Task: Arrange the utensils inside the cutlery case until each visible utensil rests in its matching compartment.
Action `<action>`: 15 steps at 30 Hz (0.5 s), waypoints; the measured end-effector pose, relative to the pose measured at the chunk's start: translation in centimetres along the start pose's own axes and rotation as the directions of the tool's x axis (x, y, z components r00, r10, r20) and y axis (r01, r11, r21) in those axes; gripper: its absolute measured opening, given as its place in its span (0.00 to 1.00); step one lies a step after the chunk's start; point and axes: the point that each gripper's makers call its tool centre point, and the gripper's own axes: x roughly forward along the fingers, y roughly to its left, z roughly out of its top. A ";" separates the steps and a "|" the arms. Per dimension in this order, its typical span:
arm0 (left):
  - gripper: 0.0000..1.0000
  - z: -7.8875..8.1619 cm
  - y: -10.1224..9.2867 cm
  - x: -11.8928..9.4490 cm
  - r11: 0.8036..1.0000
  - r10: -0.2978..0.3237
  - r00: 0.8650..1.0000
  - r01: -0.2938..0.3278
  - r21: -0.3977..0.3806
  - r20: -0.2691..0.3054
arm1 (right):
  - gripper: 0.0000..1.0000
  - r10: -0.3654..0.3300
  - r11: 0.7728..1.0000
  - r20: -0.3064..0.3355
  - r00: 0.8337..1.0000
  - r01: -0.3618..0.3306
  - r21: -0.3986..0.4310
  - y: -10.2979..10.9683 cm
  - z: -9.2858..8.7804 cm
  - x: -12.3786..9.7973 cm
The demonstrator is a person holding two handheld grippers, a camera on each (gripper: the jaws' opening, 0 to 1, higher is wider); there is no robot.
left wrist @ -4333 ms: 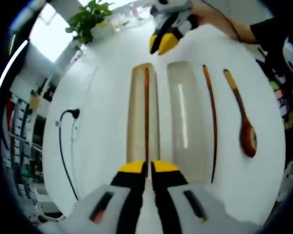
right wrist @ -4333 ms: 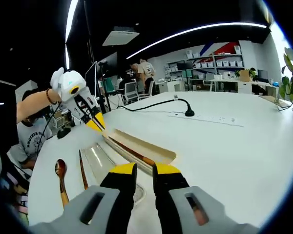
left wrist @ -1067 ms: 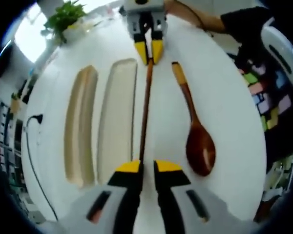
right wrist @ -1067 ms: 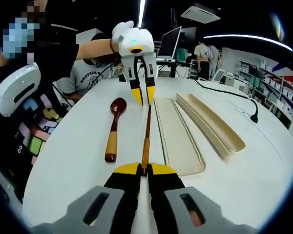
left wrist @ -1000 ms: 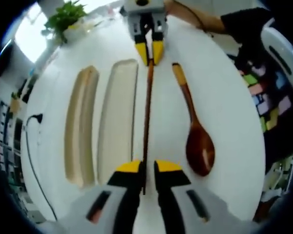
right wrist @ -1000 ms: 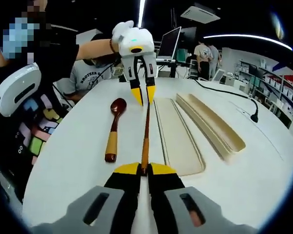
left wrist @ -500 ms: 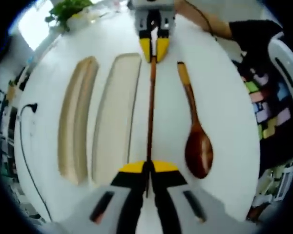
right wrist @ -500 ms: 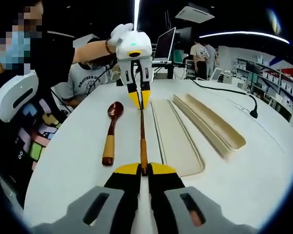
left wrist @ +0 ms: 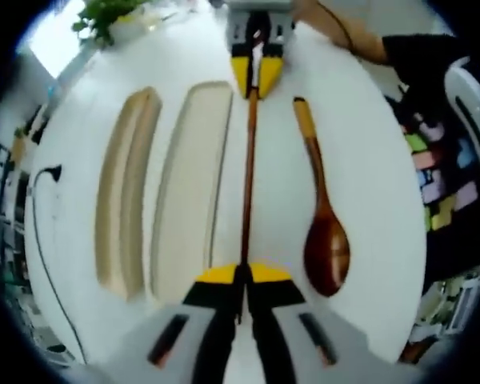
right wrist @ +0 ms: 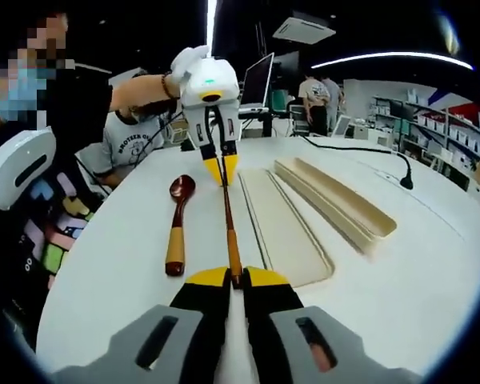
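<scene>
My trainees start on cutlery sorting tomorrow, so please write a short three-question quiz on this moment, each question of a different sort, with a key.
1. True or false: the wooden spoon lies inside a case half.
2. What do the left tool and right tool both hold?
A. the chopstick
B. the spoon
C. the black cable
3. Fill in: both case halves, the deep tray and the flat lid, look ____.

Key: 1 false; 2 A; 3 empty.

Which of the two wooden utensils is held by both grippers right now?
The thin dark chopstick, clamped at one end by the left gripper and at the other by the right gripper. The spoon lies untouched beside it.
</scene>
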 end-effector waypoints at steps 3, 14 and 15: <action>0.02 0.0 -0.1 -0.1 0.999 0.051 0.998 -0.052 0.004 0.020 | 0.05 -0.015 1.000 -0.002 1.000 0.015 0.026 0.0 -0.1 0.0; 0.03 0.0 0.2 -0.2 0.998 0.062 0.996 -0.063 0.012 0.067 | 0.05 -0.043 0.998 -0.001 0.999 0.043 0.043 -0.3 -0.1 -0.1; 0.03 0.0 0.1 -0.2 0.999 0.054 0.997 -0.054 0.007 0.059 | 0.05 -0.044 0.998 -0.002 0.999 0.044 0.035 -0.2 0.1 -0.1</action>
